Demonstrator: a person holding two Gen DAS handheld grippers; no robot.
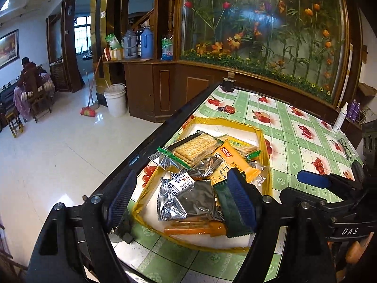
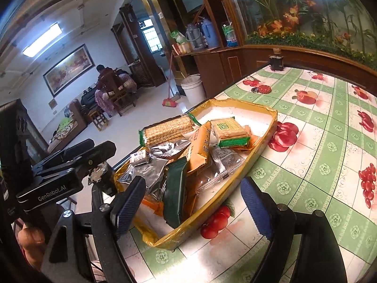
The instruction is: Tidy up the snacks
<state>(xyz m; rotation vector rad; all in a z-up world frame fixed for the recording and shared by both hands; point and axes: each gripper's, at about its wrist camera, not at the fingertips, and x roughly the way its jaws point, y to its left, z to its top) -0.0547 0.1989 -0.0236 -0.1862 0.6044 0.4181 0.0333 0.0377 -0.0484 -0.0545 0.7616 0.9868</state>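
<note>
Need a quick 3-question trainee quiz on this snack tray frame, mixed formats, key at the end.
1. True or false: the dark green packet lies on the tablecloth outside the yellow-rimmed tray.
2. Multiple choice: the left gripper and the right gripper are
A) both open, holding nothing
B) both shut on packets
C) left shut, right open
3. Fill in: the clear-wrapped cracker pack sits at the tray's ____ end, away from the grippers.

Key: 1 false, it lies inside the tray; 2 A; 3 far.
</note>
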